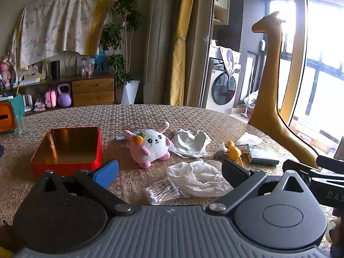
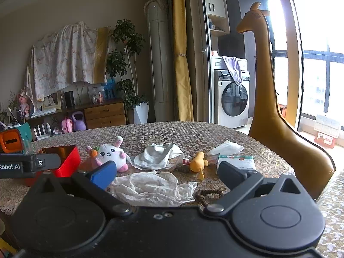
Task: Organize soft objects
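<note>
A white and pink bunny plush (image 1: 151,144) (image 2: 110,153) sits mid-table beside an open red tin box (image 1: 66,148) (image 2: 64,159). Right of the bunny lies a crumpled grey cloth (image 1: 190,142) (image 2: 158,155). A white gauze cloth (image 1: 197,177) (image 2: 152,188) lies nearest both grippers. A small yellow duck toy (image 1: 234,151) (image 2: 198,162) rests further right. My left gripper (image 1: 169,172) is open above the gauze and a bag of cotton swabs (image 1: 162,191). My right gripper (image 2: 165,174) is open over the gauze, holding nothing.
A tissue pack (image 1: 262,153) (image 2: 236,161), a white tissue (image 2: 225,147) and a brown hair tie (image 2: 207,194) lie at the right. An orange and teal holder (image 1: 8,111) stands far left. A tan giraffe-shaped chair (image 2: 266,107) stands beyond the table's right edge.
</note>
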`<state>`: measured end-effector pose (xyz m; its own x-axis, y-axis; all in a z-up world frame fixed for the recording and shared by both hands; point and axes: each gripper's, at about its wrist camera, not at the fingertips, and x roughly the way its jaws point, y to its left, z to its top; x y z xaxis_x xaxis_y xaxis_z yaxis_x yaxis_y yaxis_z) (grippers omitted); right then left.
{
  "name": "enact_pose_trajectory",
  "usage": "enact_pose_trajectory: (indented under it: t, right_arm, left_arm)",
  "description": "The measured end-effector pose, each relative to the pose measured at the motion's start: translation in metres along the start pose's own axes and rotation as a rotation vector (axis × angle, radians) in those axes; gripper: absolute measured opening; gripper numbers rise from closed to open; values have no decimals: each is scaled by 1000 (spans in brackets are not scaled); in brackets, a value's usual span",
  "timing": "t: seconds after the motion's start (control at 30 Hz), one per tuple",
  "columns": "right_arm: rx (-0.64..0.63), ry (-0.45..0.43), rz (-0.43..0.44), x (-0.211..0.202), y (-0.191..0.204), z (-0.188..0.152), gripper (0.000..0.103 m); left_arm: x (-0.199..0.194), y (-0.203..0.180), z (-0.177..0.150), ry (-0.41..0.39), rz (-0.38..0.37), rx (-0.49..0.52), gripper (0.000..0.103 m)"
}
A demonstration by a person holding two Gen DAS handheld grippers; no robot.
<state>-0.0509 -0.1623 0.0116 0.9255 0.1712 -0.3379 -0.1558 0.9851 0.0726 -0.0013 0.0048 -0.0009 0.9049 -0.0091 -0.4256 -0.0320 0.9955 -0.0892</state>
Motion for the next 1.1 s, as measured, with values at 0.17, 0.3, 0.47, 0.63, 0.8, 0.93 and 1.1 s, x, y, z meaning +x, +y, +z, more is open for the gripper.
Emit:
enact_pose_trajectory:
  t: [0.17, 0.3, 0.47, 0.63, 0.8, 0.93, 1.1]
  right_arm:
    - [2, 0, -1, 0, 0, 0, 101]
    - [14, 9, -5, 1, -3, 2, 101]
    - [8, -1, -2, 1, -3, 4, 101]
    - [-7, -10, 2, 1, 0, 6, 101]
    - [-26, -12, 18, -2, 5, 7, 101]
    - [-28, -20, 27, -4, 5, 9, 101]
    - [-34, -21, 39, -4, 7, 10, 101]
  left_arm:
    - [1, 0, -1, 0, -3, 0, 103]
    - [1, -1, -2, -2, -4, 4, 103]
    - [1, -2, -3, -1, -16, 15, 103]
    - [0, -2, -2, -5, -40, 19, 103]
    - [-1, -4, 0, -6, -48, 27, 103]
    - [-1, -4, 0, -7, -49, 27, 103]
    - [-2, -6, 1, -12, -56, 36, 103]
